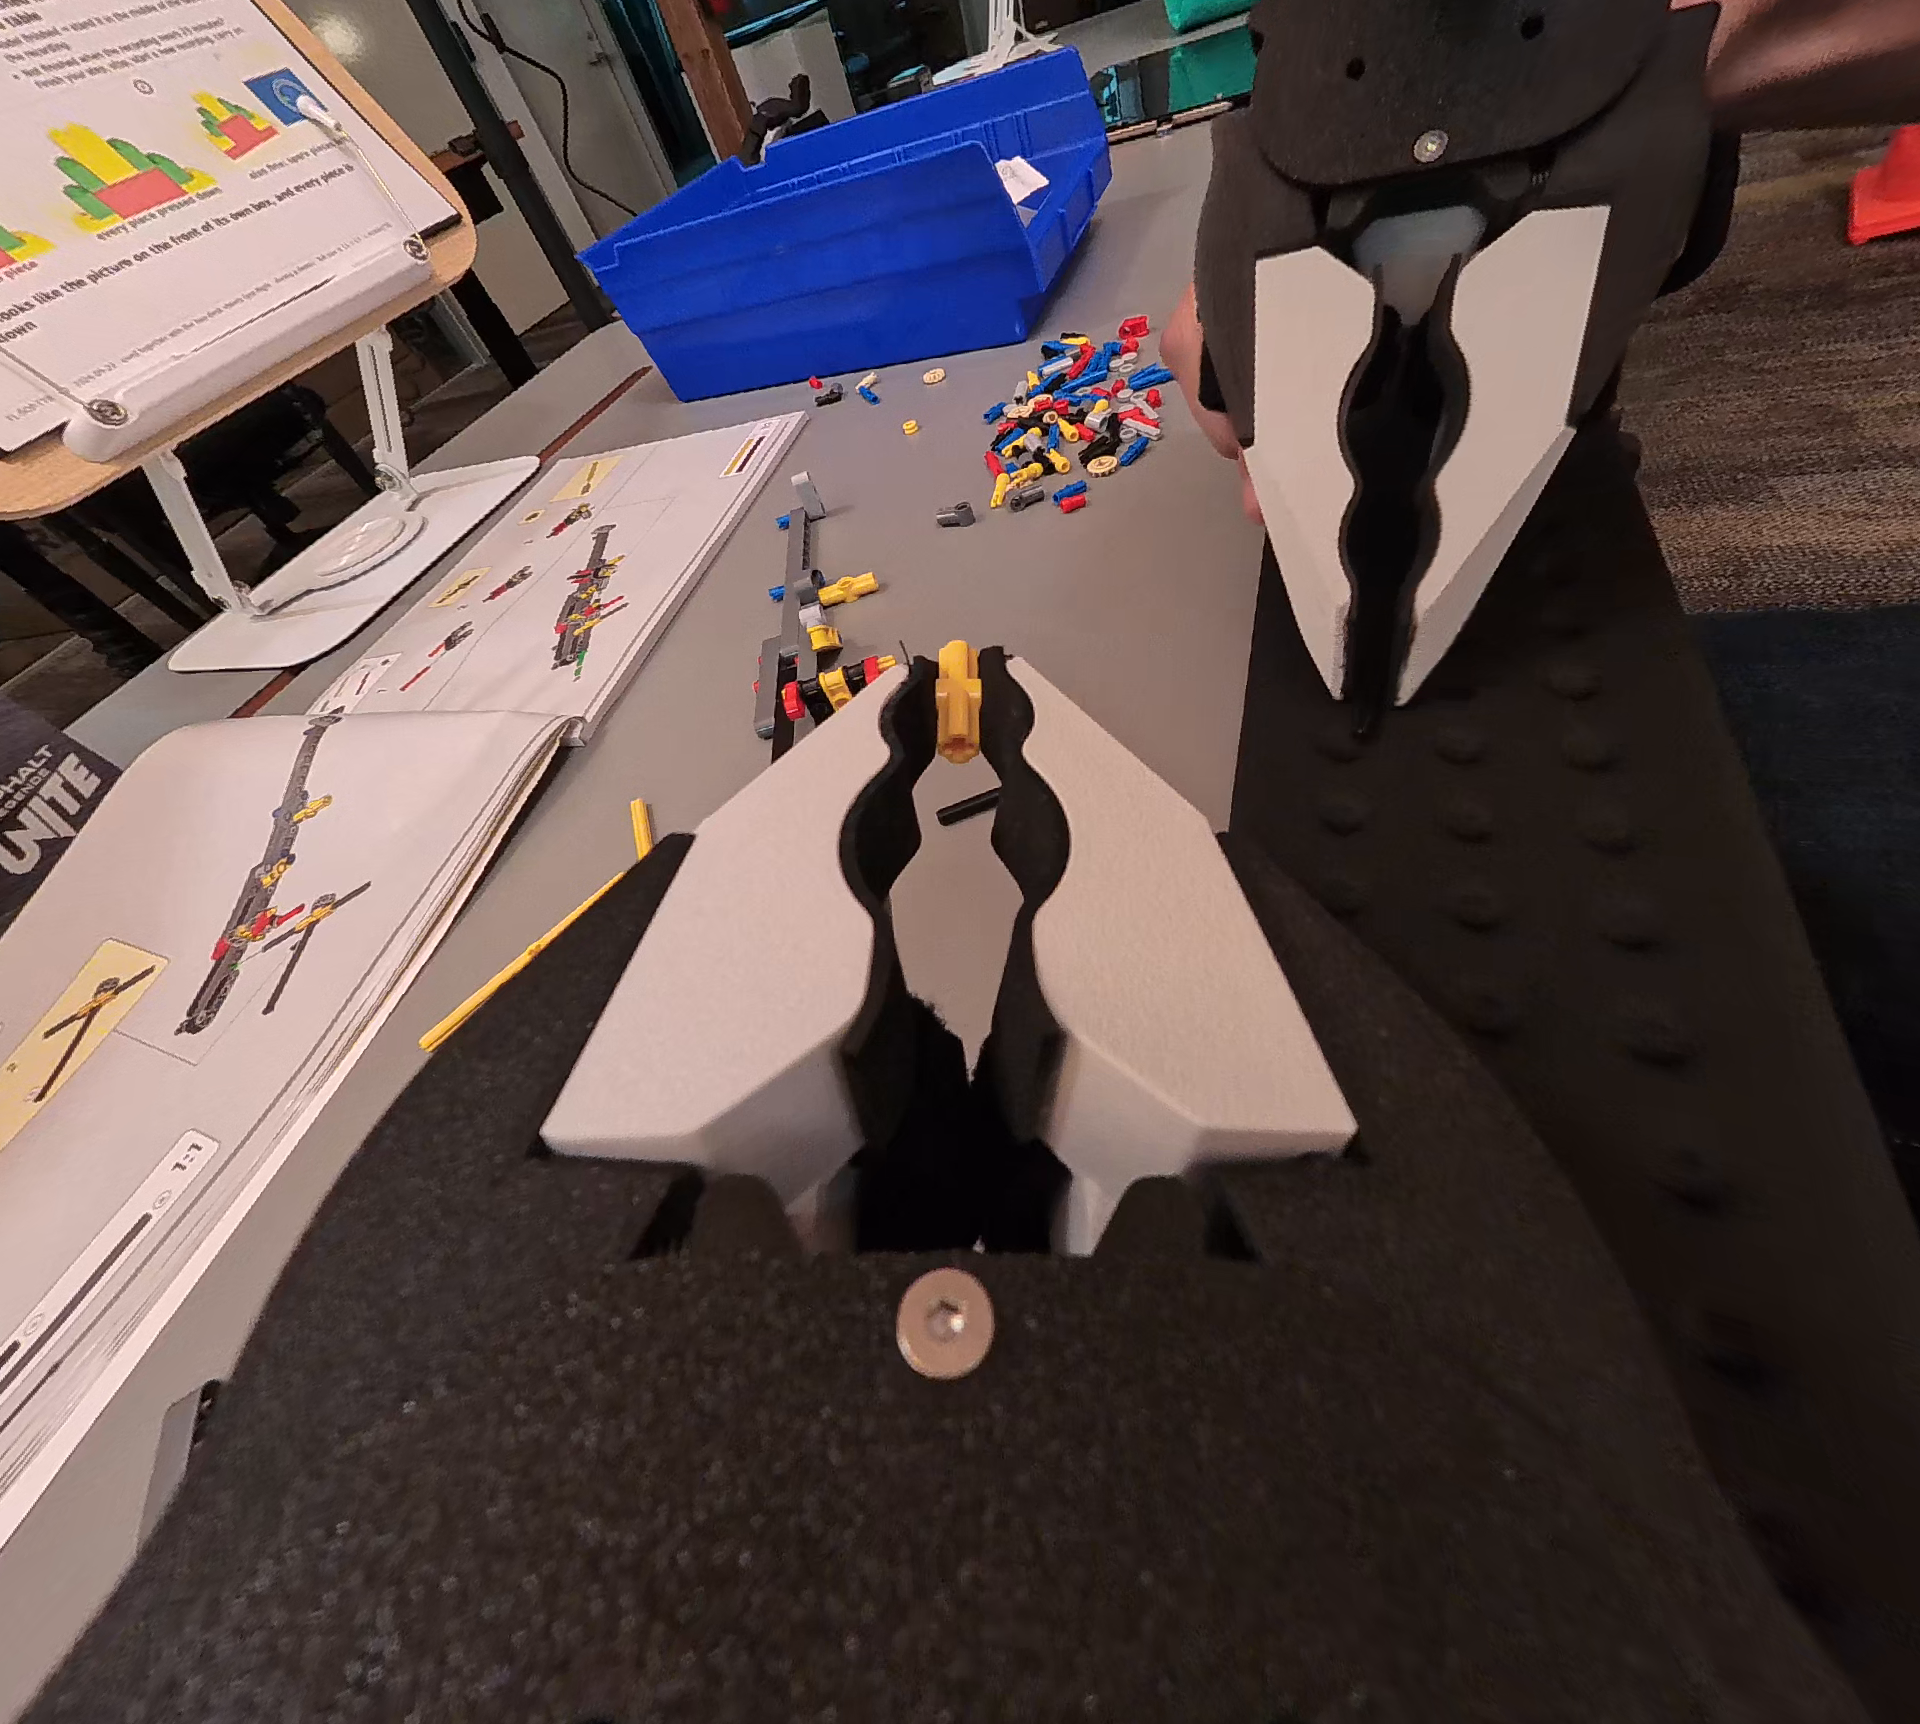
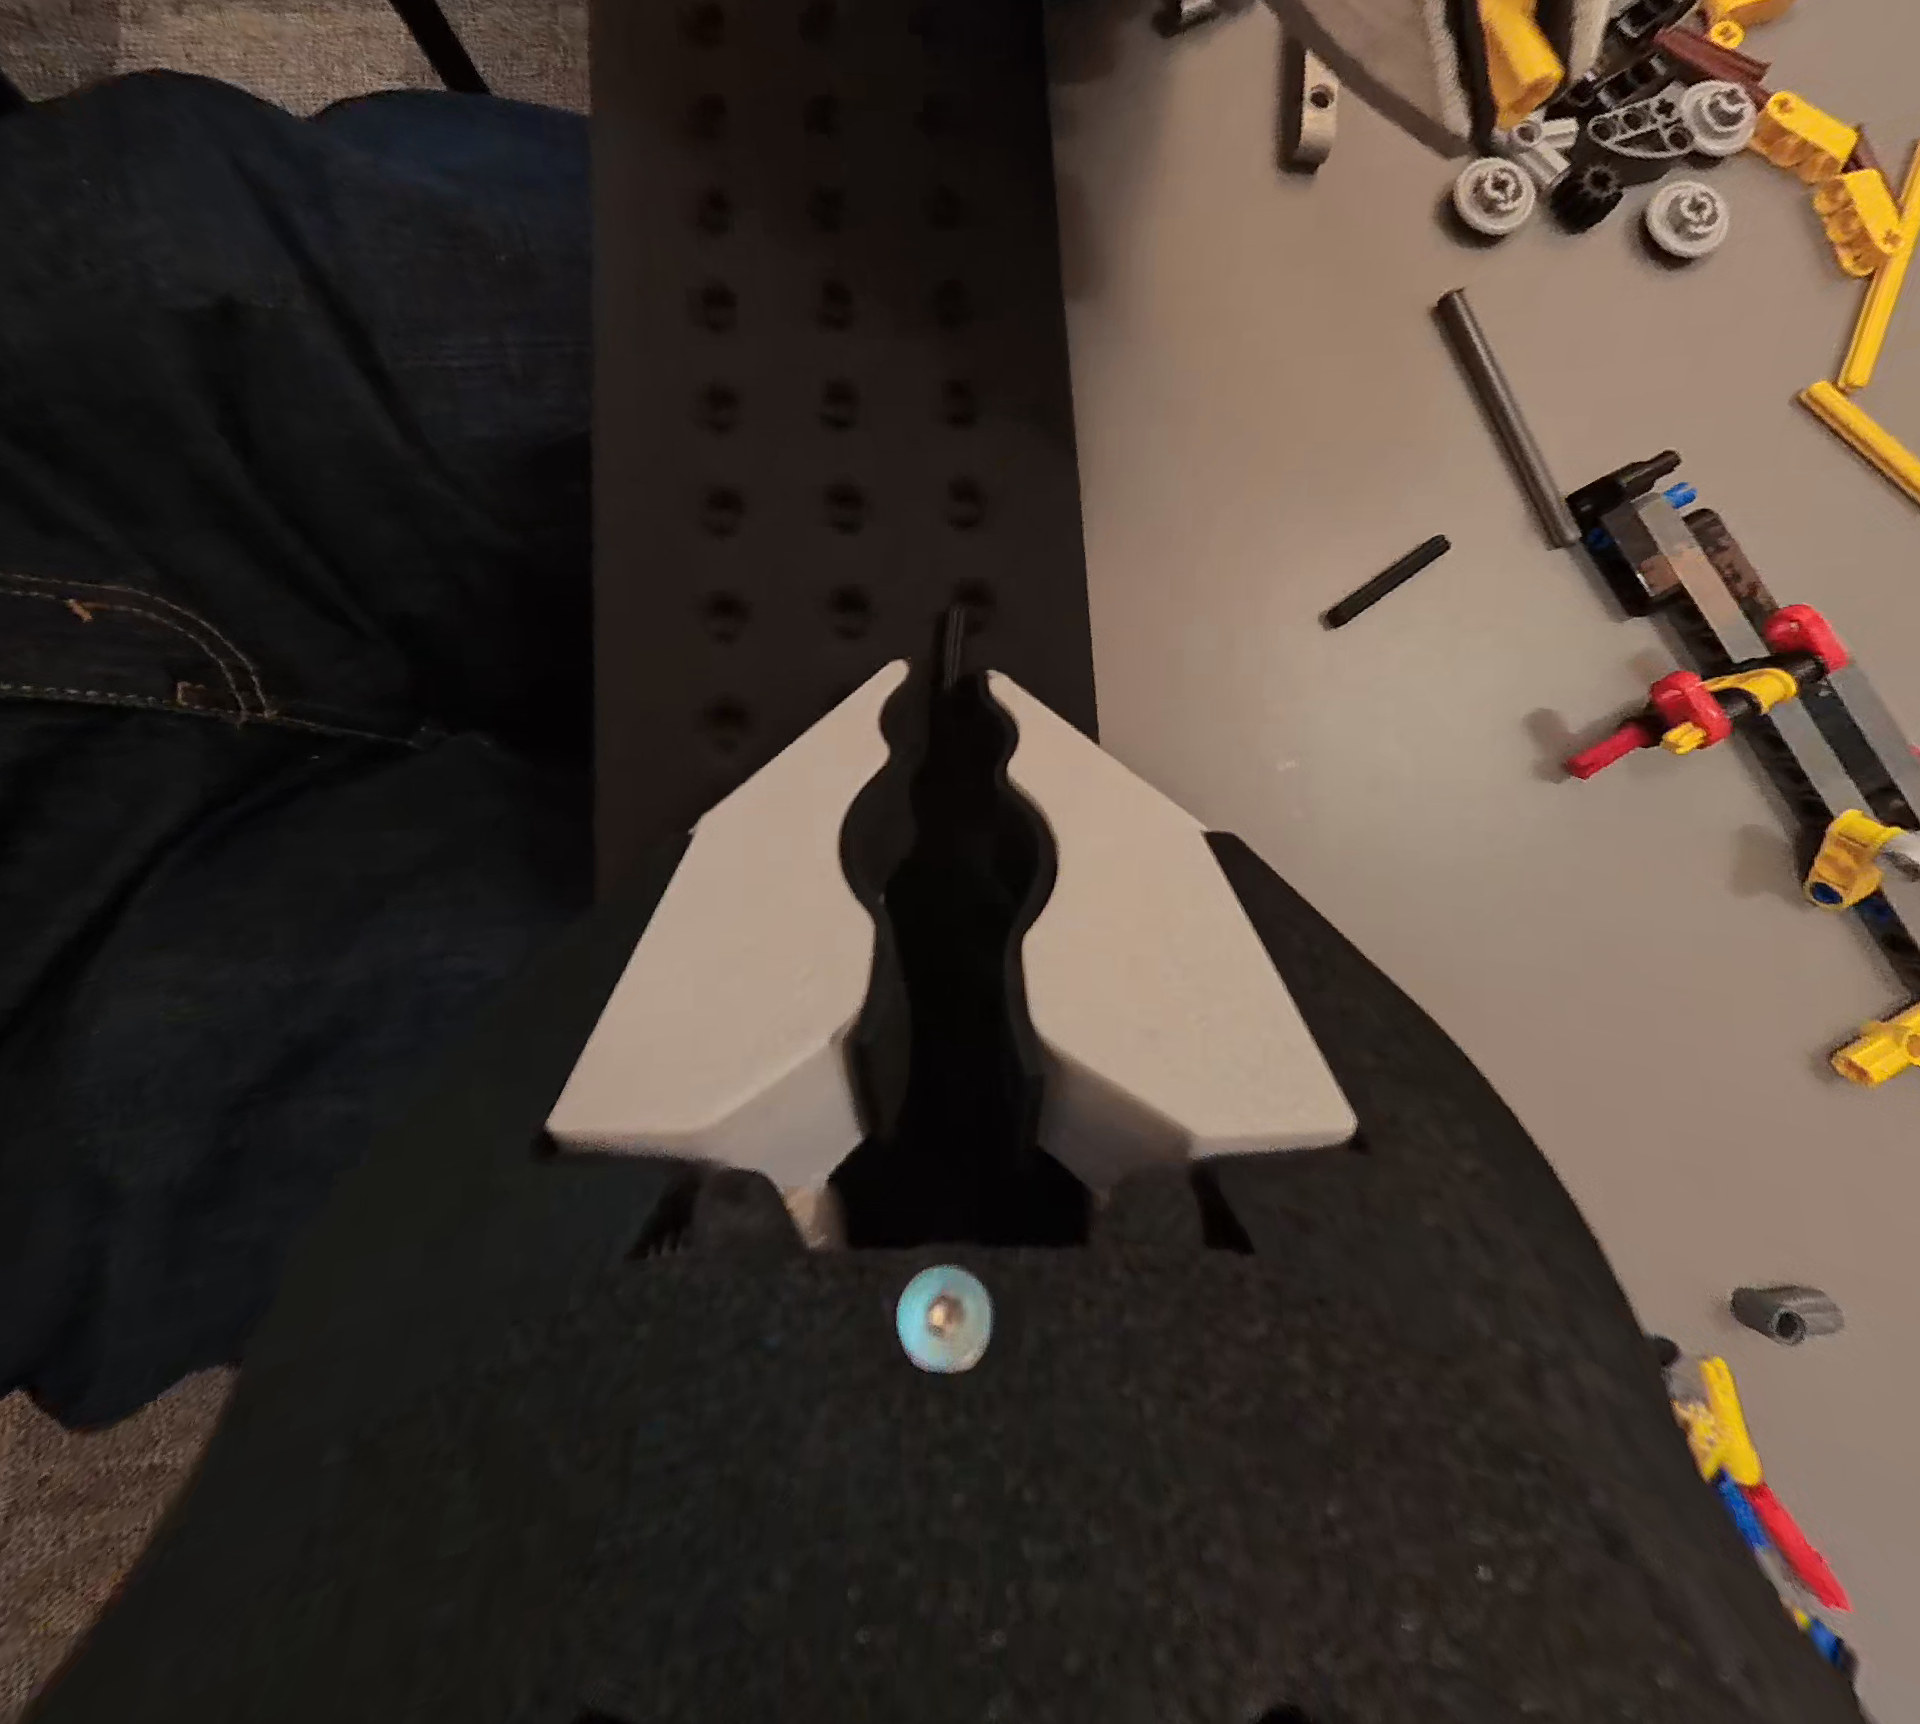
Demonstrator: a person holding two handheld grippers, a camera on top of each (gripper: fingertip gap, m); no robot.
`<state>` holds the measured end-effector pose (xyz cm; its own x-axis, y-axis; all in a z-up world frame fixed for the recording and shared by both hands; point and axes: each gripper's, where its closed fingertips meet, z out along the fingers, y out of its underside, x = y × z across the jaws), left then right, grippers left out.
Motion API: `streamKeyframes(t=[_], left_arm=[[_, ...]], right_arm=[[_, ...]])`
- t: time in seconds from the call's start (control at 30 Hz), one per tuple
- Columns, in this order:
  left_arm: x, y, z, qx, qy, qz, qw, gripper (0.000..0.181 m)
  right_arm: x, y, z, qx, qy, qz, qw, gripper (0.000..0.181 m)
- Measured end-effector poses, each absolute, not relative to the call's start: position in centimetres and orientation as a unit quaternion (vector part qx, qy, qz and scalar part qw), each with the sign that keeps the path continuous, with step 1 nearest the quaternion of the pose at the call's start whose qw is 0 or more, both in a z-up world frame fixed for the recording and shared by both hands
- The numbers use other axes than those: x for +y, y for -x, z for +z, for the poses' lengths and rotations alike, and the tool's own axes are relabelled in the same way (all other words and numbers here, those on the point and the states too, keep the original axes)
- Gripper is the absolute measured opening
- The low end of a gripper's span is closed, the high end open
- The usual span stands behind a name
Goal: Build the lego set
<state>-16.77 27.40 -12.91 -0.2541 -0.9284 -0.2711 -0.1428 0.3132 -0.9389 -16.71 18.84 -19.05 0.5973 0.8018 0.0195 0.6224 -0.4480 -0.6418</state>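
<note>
My left gripper [image 1: 956, 666] is shut on a yellow connector [image 1: 957, 706], held by its tips just above the grey table [image 1: 1091, 635]. It also shows in the right wrist view [image 2: 1496, 105], gripping the same connector [image 2: 1512, 33]. My right gripper [image 2: 948, 675] is shut on a thin black axle [image 2: 954, 635] that sticks out past its tips, over a black studded mat [image 2: 831, 324]. In the left wrist view the right gripper [image 1: 1369, 703] points down to the right of the left one. The long partly built assembly [image 1: 800, 625] lies just beyond the left gripper.
A short black axle [image 2: 1387, 581] and a grey axle [image 2: 1501, 417] lie loose on the table. A pile of small parts [image 1: 1081, 417] sits before a blue bin [image 1: 862, 240]. An open instruction booklet [image 1: 520, 594] and a sheet on a stand [image 1: 187, 116] are at the left. Left tips to right tips: about 11 centimetres.
</note>
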Motion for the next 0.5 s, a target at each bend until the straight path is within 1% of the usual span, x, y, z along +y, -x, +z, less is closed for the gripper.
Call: streamKeyframes(t=[0.2, 0.43, 0.5], left_arm=[[27.21, 16.76, -13.01, 0.671, 0.398, -0.425, 0.458, 0.007], [26.93, 16.76, -13.09, 0.675, 0.394, -0.427, 0.455, 0.007], [26.61, 16.88, -12.73, 0.675, 0.383, -0.433, 0.459, 0.006]], right_arm=[[19.01, 16.75, -19.10, -0.408, 0.838, 0.145, 0.333, 0.005], [19.18, 16.69, -19.54, -0.413, 0.847, 0.123, 0.312, 0.004], [19.58, 16.56, -18.81, -0.419, 0.838, 0.110, 0.331, 0.004]])
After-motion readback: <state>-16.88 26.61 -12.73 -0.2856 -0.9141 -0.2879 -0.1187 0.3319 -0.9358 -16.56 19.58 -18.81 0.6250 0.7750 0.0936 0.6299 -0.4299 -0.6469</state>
